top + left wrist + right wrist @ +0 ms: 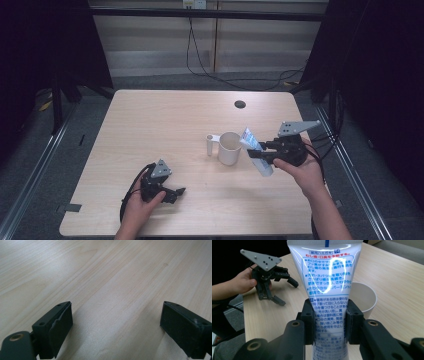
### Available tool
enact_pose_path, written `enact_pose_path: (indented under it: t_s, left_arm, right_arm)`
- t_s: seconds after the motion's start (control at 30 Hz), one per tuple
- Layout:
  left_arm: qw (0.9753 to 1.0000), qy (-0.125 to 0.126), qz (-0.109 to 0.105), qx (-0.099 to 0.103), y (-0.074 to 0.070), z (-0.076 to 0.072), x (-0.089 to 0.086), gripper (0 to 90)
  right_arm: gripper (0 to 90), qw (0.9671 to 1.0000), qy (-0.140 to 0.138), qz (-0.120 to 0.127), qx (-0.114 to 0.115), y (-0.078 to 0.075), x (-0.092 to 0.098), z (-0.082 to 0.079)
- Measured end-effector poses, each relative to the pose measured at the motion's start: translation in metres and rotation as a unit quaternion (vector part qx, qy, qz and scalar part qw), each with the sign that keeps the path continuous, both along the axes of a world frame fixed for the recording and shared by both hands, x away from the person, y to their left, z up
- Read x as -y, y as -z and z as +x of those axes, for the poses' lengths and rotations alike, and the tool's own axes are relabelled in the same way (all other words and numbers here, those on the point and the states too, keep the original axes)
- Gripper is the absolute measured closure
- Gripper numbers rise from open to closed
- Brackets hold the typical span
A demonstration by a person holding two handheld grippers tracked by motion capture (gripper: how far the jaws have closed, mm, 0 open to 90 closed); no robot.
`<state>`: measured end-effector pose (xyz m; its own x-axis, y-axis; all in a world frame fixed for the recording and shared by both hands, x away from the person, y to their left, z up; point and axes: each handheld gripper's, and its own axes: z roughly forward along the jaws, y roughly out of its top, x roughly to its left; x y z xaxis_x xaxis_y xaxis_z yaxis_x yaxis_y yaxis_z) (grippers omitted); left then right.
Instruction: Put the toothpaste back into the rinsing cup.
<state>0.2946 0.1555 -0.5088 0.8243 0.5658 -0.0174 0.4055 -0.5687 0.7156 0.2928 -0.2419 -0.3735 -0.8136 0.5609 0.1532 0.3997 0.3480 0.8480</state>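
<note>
Right claw (260,151) clenched on a white toothpaste tube (256,150), gripping it across the lower body, both jaws pressed flat against the printed sides. Tube (327,287) held off the worktop (165,125), tilted, crimped blue-striped end uppermost and leaning toward the white mug (229,148); capped end pointing down toward the person's side. From the high view, tube just beside the mug's rim on its right; whether touching, cannot tell. Mug (363,300) standing upright near the middle of the worktop, mouth open, handle sticking out to its left. Left claw (176,192) released, jaws spread wide, holding nothing, resting low over the near left part of the worktop, well apart from mug and tube. In the left gripper view, bare pale wood grain (107,282) between the two parted jaws. In the right gripper view, left claw (287,291) farther off with its grey plate on top, gripped by a hand (242,282).
</note>
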Motion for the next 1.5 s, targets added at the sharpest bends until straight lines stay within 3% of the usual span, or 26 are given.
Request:
enact_pose_path:
  t_s: [1.03, 1.5]
  left_arm:
    - [1.0, 0.0, 0.0, 0.0, 0.0, 0.0, 0.0, 10.8]
    - [1.0, 0.001, 0.0, 0.0, 0.0, 0.0, 0.0, 10.9]
  right_arm:
    - [66.8, 0.9965, 0.042, 0.06, 0.04, -0.009, 0.001, 0.012]
    - [66.7, 0.9953, 0.049, 0.06, 0.058, -0.014, -0.006, 0.019]
